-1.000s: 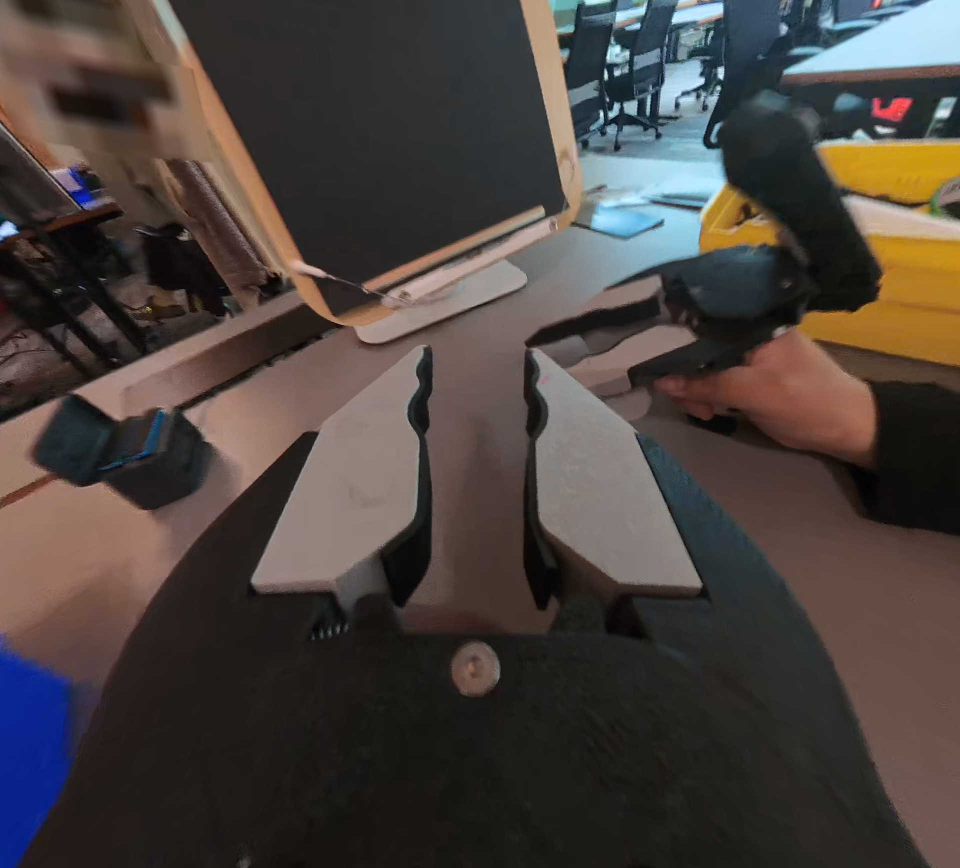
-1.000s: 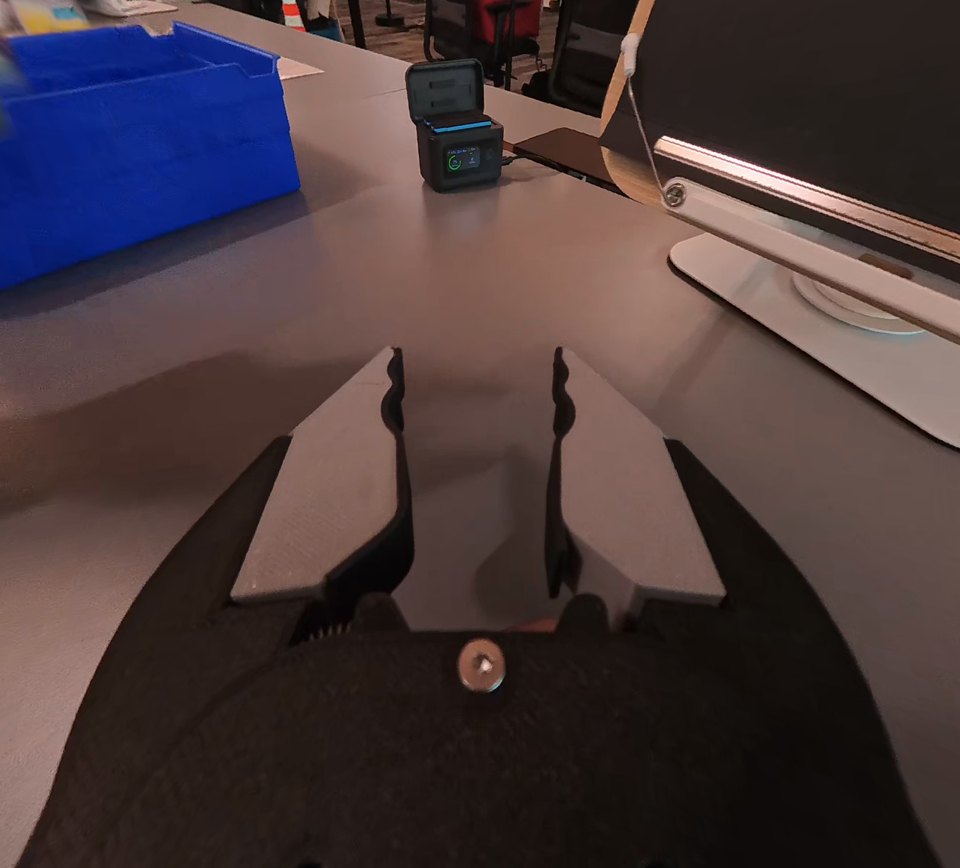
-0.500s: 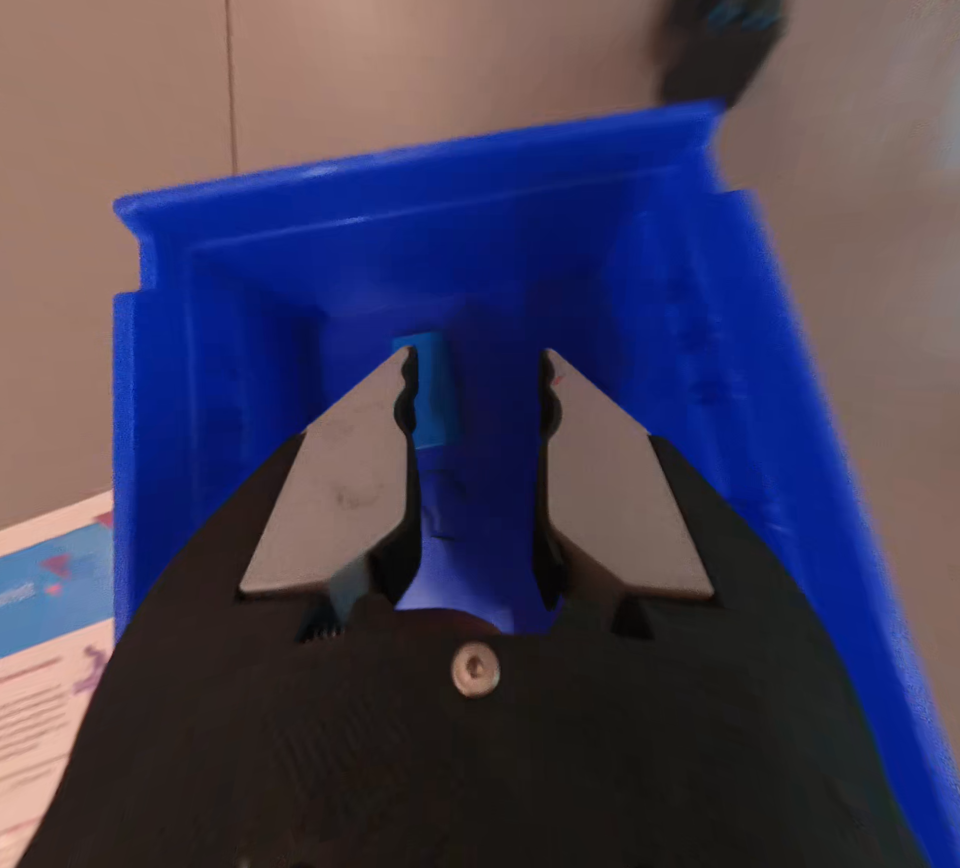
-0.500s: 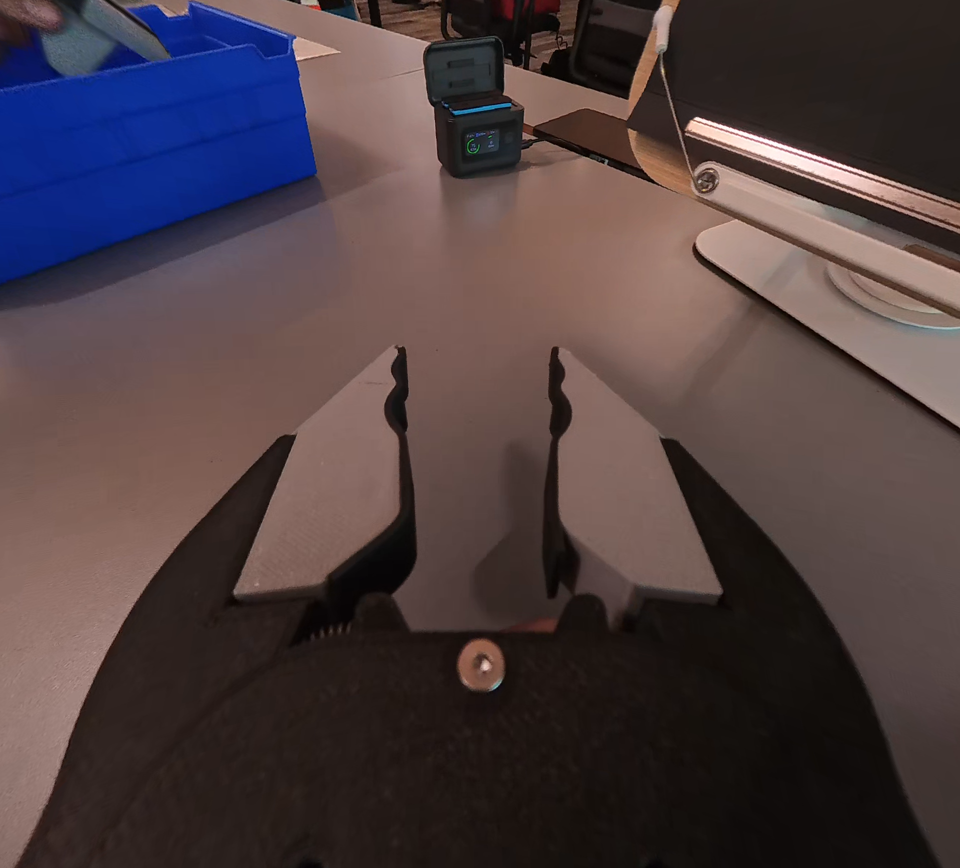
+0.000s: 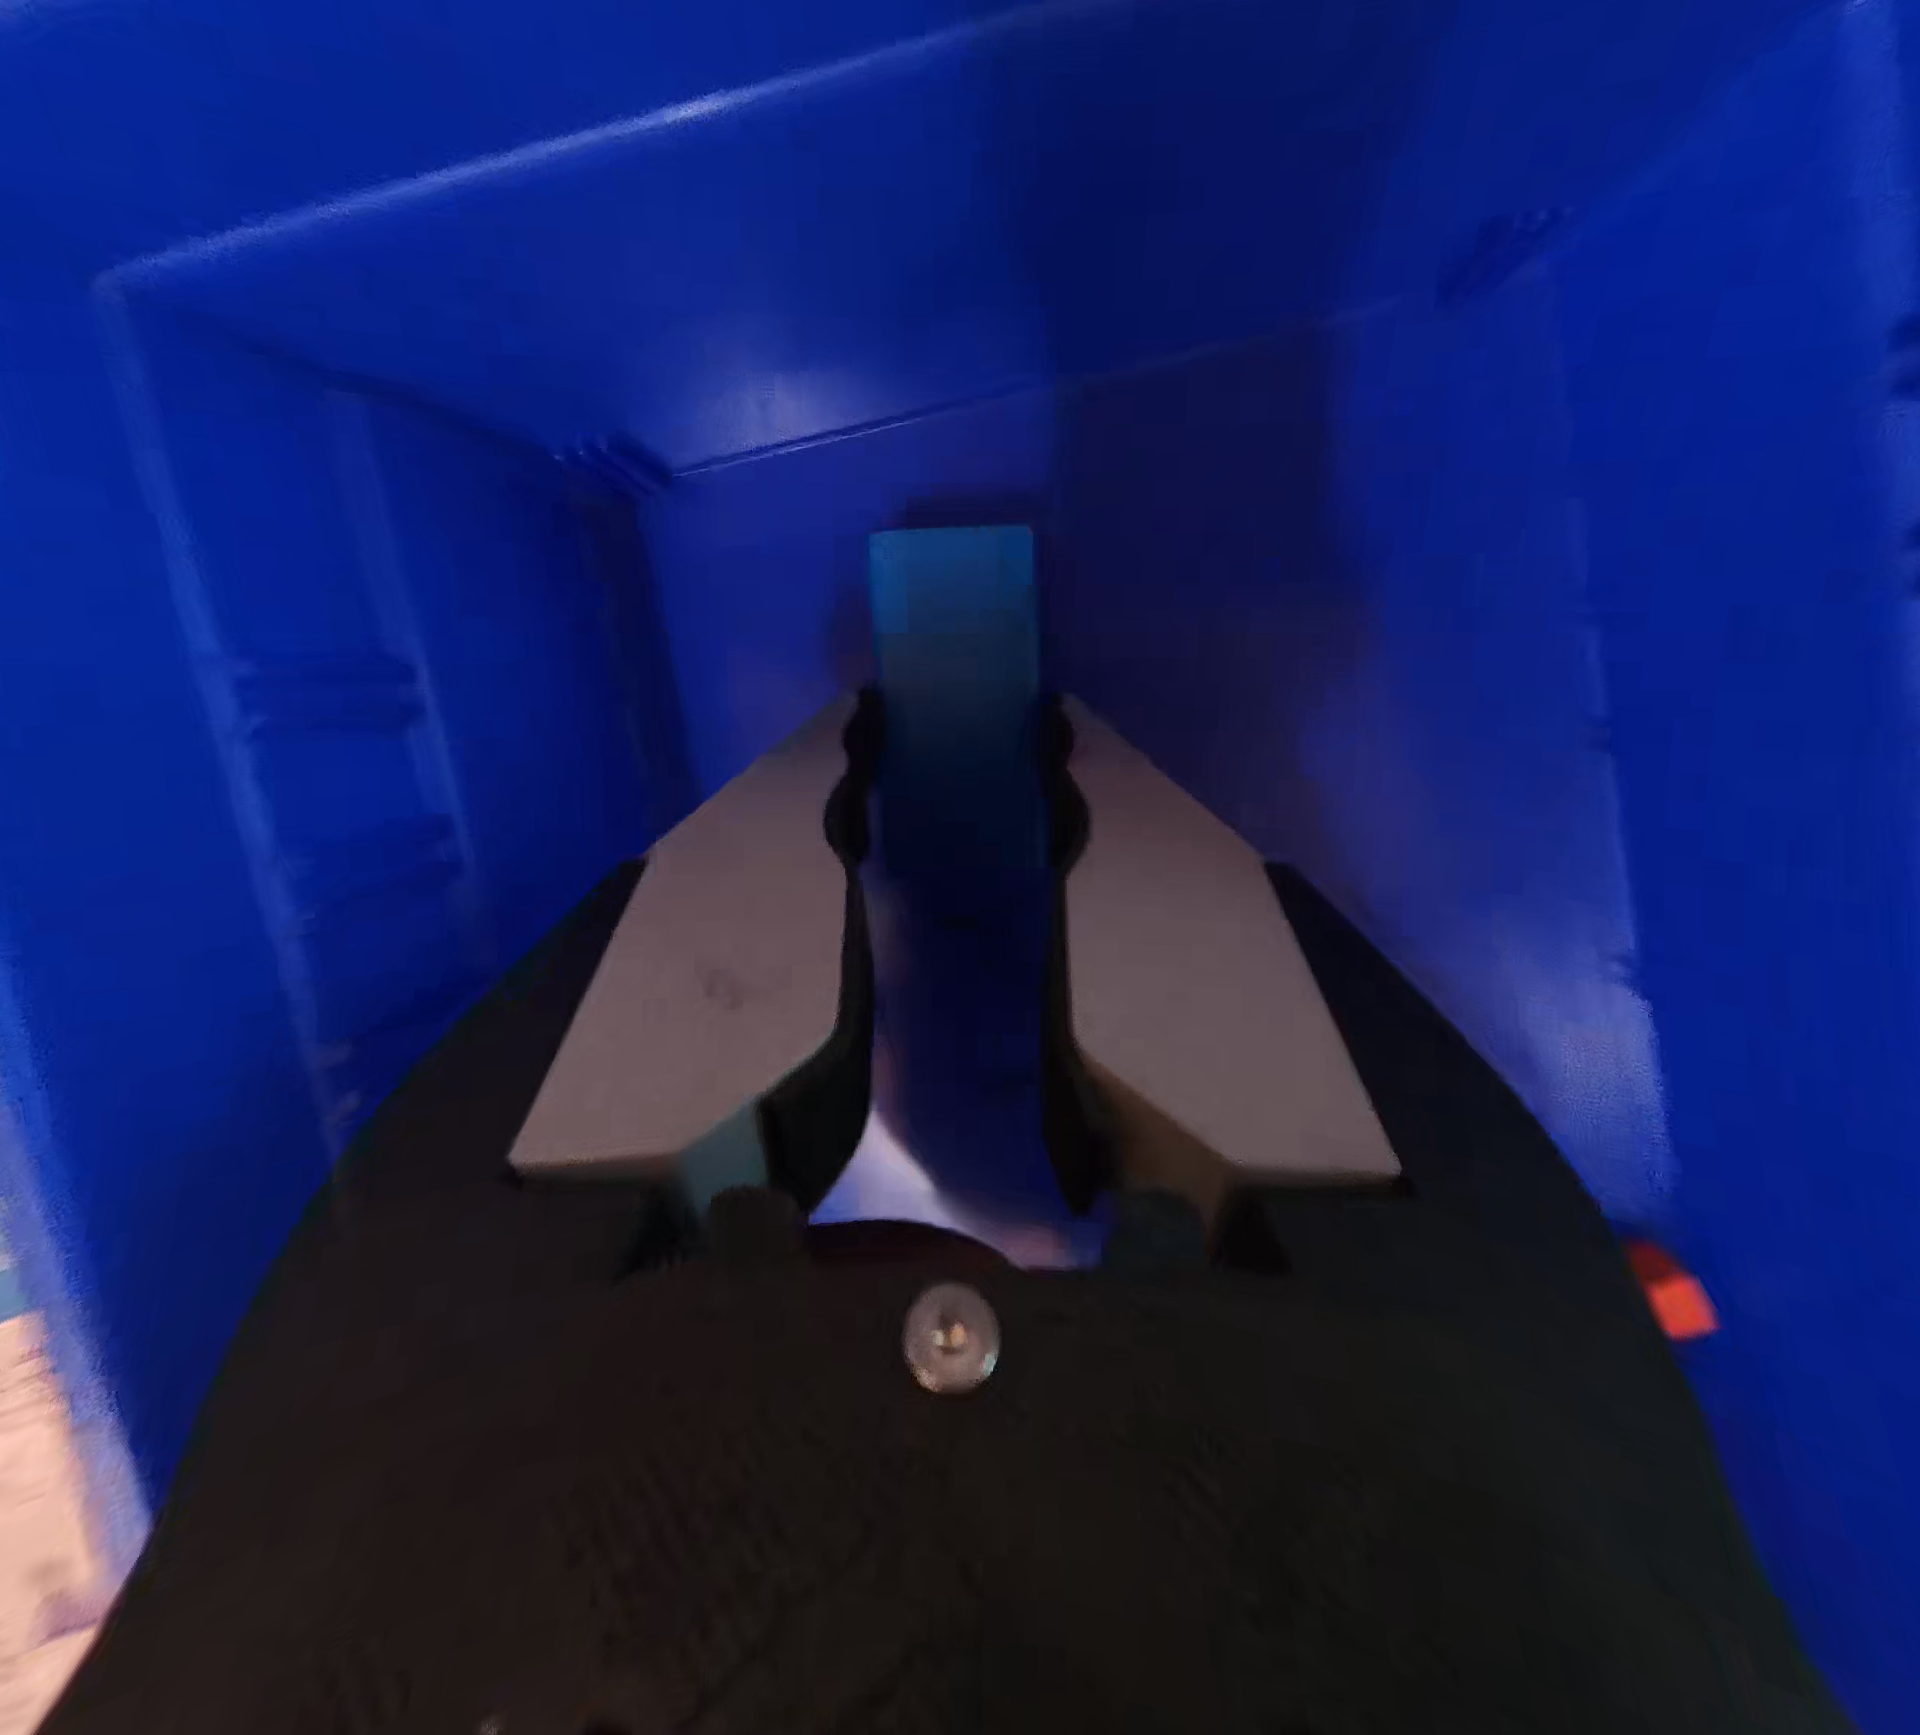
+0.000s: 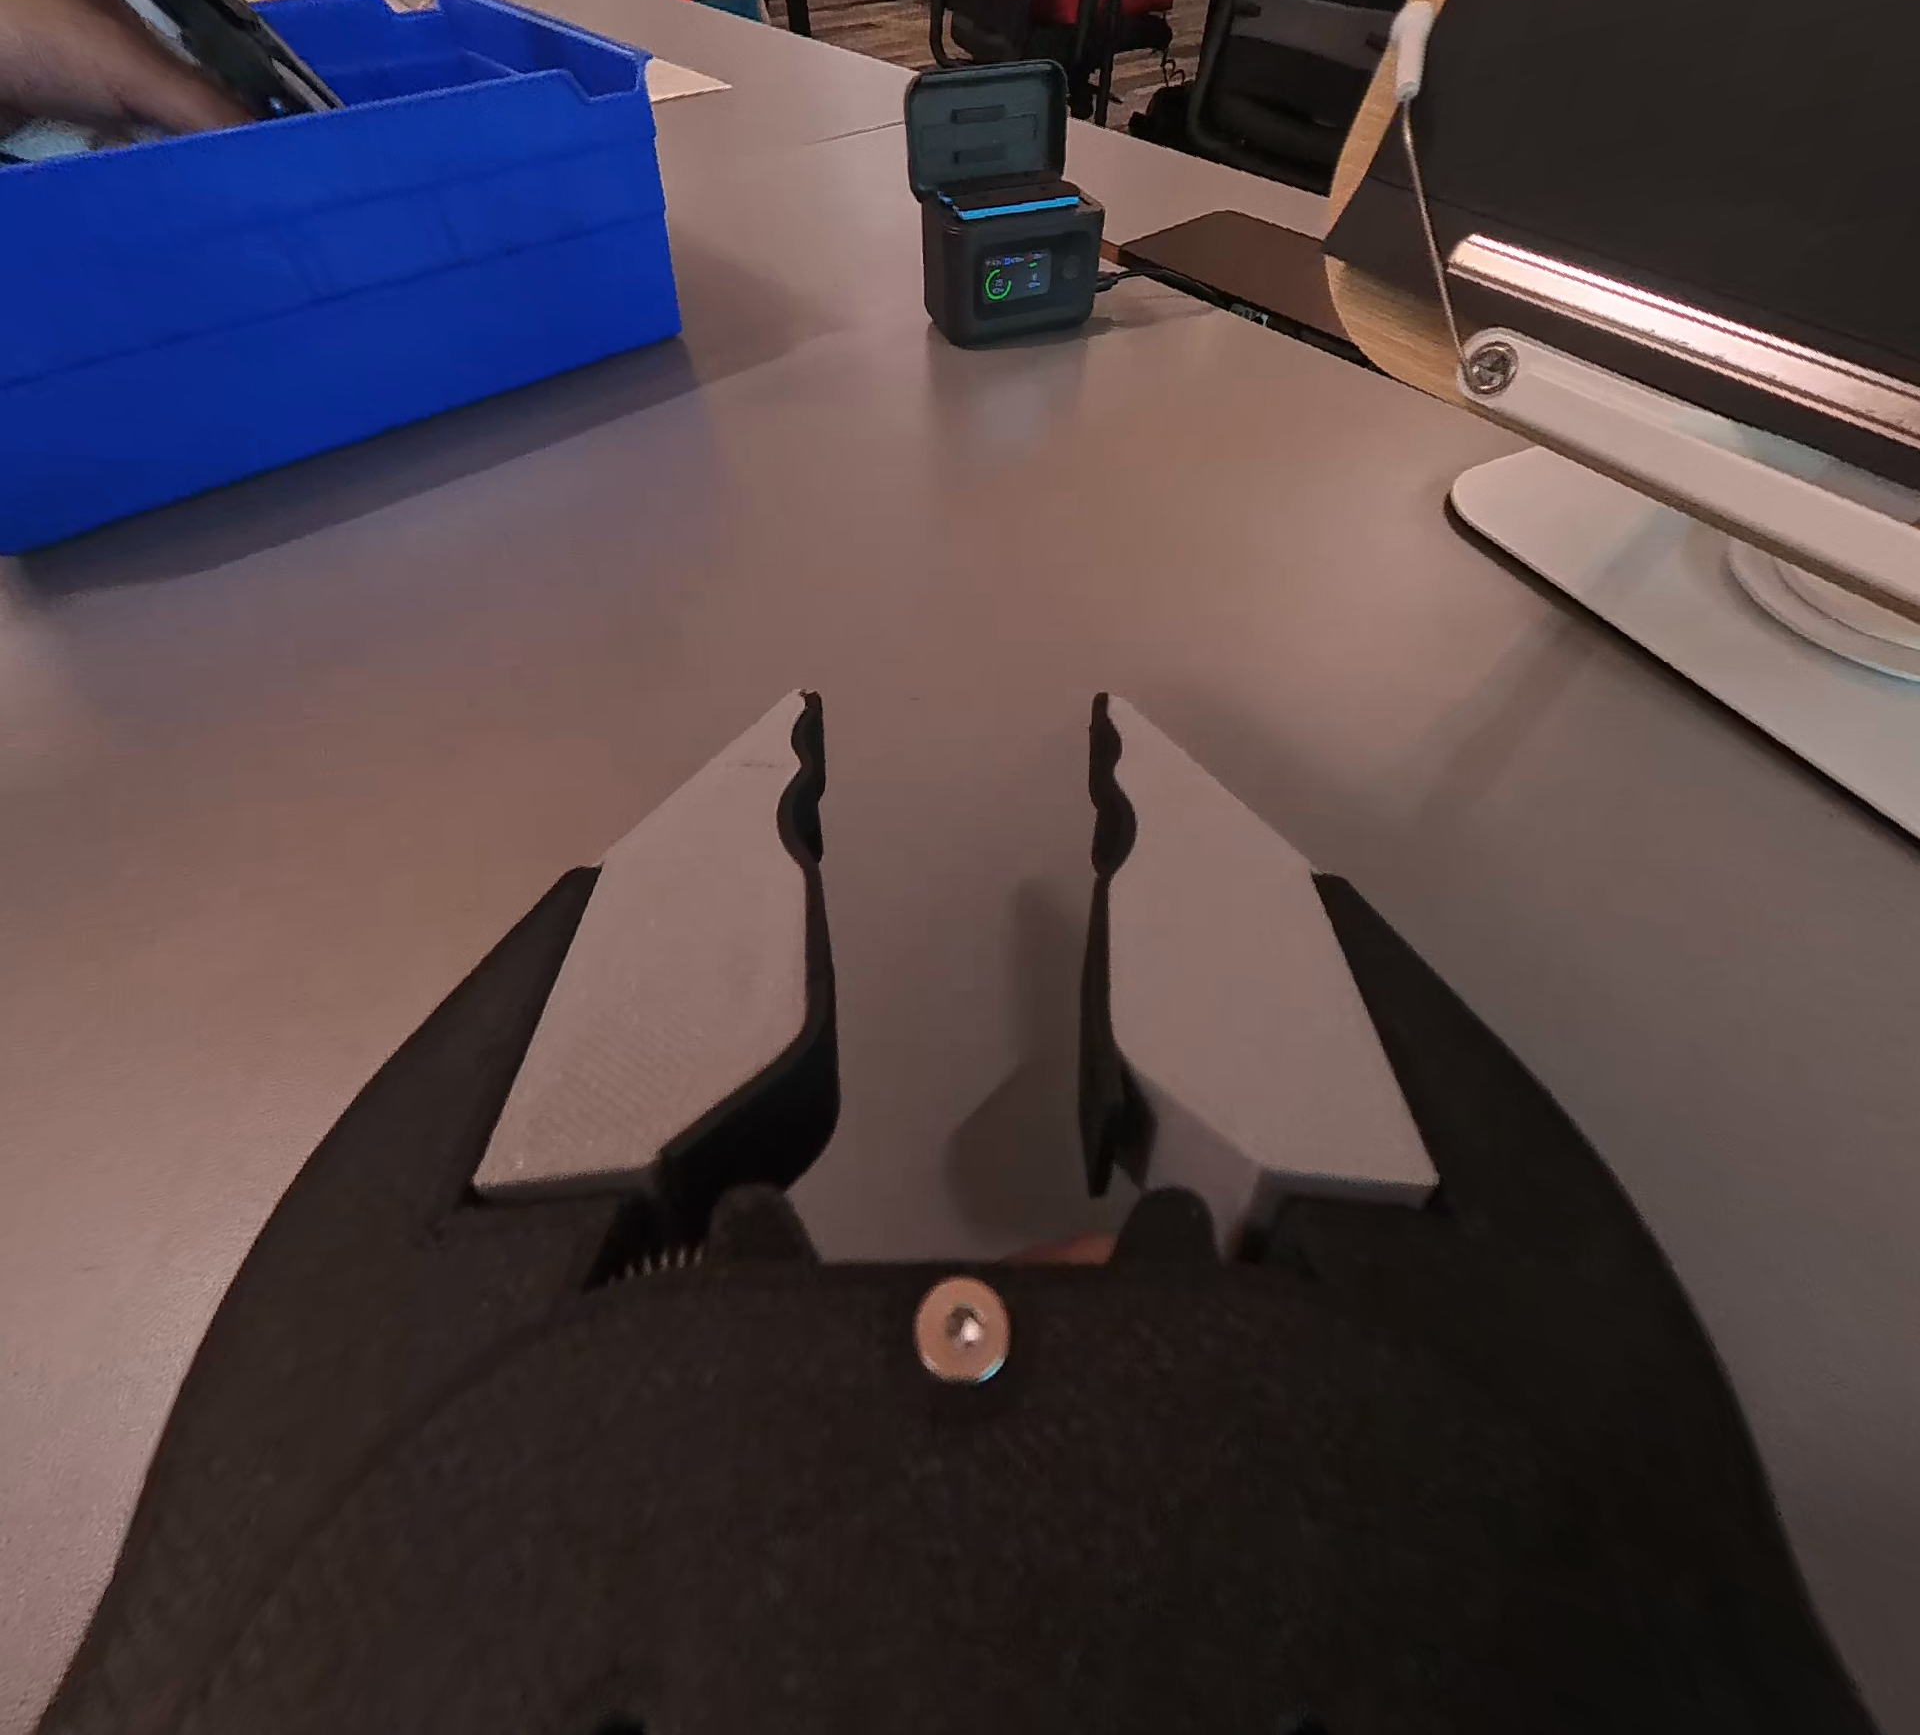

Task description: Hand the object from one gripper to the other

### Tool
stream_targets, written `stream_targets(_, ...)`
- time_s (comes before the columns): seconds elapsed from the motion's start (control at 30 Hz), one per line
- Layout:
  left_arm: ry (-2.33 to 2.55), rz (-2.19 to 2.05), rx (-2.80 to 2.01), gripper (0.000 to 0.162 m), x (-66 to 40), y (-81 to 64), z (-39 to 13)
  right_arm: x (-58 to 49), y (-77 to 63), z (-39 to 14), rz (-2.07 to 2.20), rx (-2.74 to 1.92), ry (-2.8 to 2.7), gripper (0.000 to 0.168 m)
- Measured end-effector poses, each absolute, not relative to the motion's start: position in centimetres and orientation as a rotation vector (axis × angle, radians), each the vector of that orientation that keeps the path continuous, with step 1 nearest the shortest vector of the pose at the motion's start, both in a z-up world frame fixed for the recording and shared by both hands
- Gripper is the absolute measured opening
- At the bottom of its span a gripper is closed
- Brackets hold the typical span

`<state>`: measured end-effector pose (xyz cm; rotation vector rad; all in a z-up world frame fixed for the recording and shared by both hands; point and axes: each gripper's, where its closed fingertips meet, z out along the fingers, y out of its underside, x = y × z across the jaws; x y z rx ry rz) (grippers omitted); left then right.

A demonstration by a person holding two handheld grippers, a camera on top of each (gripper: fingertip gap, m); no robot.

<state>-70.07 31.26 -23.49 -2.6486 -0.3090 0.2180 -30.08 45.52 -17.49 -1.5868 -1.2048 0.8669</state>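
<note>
Reaching deep into the blue bin (image 5: 1558, 542), the left tool (image 5: 954, 740) now straddles the small blue block (image 5: 952, 636), fingers seemingly touching it, where a second ago it hovered above. Right tool (image 6: 956, 729) waits apart over the table (image 6: 935, 542), far right.

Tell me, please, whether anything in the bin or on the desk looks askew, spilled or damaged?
Nothing stands out. The blue block sits squarely between the left gripper fingers inside the blue bin. The right gripper hangs open over the bare desk, and the small charging case stands upright, lid open.
</note>
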Motion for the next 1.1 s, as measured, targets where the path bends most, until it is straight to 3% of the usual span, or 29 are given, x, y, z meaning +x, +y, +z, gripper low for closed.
stream_targets(0.1, -0.151, 0.454, -2.533, 0.03, -70.7, 31.9, -19.7, -30.2, 45.0, -17.5, 0.875, -1.574, -1.223, 0.047)
stream_targets(0.2, 0.034, 0.598, -2.291, 0.03, -68.3, 33.7, -12.4, -30.8, 43.6, -17.5, 0.969, -1.571, -1.28, 0.047)
stream_targets(0.3, 0.297, 0.483, -1.997, 0.03, -58.9, 36.3, -4.9, -31.5, 40.6, -17.5, 1.204, -1.567, -1.387, 0.049)
stream_targets(0.4, 0.657, 0.08, -1.599, 0.029, -42.9, 36.7, -0.2, -31.7, 38.1, -15.7, 1.366, -1.445, -1.443, 0.051)
stream_targets(0.53, 0.847, -0.396, -1.348, 0.029, -29.0, 35.5, -1.9, -29.4, 34.6, -10.0, 1.668, -1.117, -1.417, 0.05)
stream_targets(0.73, 0.666, -0.852, -1.179, 0.029, -26.2, 37.9, -4.4, -25.5, 37.5, -5.8, 1.756, -0.992, -1.225, 0.043)
stream_targets(1.1, 0.758, -0.933, -1.312, 0.029, -24.1, 40.0, -9.2, -26.5, 39.3, -7.6, 1.652, -1.089, -1.246, 0.028)
